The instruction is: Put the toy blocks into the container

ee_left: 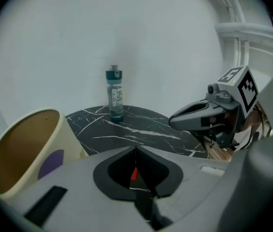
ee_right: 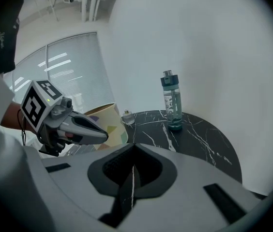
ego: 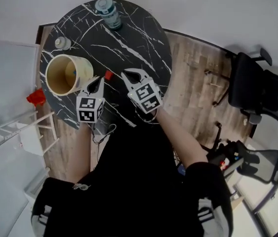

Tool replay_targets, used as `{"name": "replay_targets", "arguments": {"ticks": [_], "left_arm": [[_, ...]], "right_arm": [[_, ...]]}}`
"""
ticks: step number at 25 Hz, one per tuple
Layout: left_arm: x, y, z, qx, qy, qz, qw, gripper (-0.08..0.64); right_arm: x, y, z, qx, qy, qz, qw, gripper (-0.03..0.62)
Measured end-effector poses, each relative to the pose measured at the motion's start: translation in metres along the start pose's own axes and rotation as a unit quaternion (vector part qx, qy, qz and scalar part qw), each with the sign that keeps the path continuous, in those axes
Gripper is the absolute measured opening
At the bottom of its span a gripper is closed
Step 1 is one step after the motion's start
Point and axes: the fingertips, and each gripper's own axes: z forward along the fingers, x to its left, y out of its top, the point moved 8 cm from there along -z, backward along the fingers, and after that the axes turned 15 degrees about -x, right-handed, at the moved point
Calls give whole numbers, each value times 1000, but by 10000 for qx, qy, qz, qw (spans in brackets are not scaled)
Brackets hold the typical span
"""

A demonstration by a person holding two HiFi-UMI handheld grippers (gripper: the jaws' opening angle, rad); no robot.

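A cream container (ego: 65, 73) stands at the left of the round black marble table (ego: 139, 38); in the left gripper view the container (ee_left: 25, 144) shows a purple shape inside. A small red block (ego: 108, 75) lies on the table between the two gripper tips. My left gripper (ego: 98, 79) is shut, its tip just right of the container and beside the block; a red sliver of the block (ee_left: 134, 174) shows through the slit of its jaws, not held. My right gripper (ego: 135, 73) is shut and empty, a little right of the block.
A clear bottle (ego: 108, 11) with a teal cap stands at the table's far edge, and a small glass jar (ego: 62, 42) behind the container. Another red thing (ego: 36, 97) lies off the table's left edge. Black office chairs (ego: 257, 88) stand at the right on the wood floor.
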Motion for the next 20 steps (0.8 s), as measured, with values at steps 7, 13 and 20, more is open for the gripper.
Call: {"name": "replay_targets", "arguments": {"ticks": [7,13,20], "left_arm": [[-2,-28,38,664,-87,79,9977,46],[-3,-56,63,1201,-235,221,9922,145],[-3,-75,87,1621,-211,847,9829,204]], "right_arm": [[-9,-24,-1,113,61,324,9994,-3],[-12,-40,-6,244,58,523,9983,-3],[-20,-51,-24,335,-67,685,9971,-3]]}}
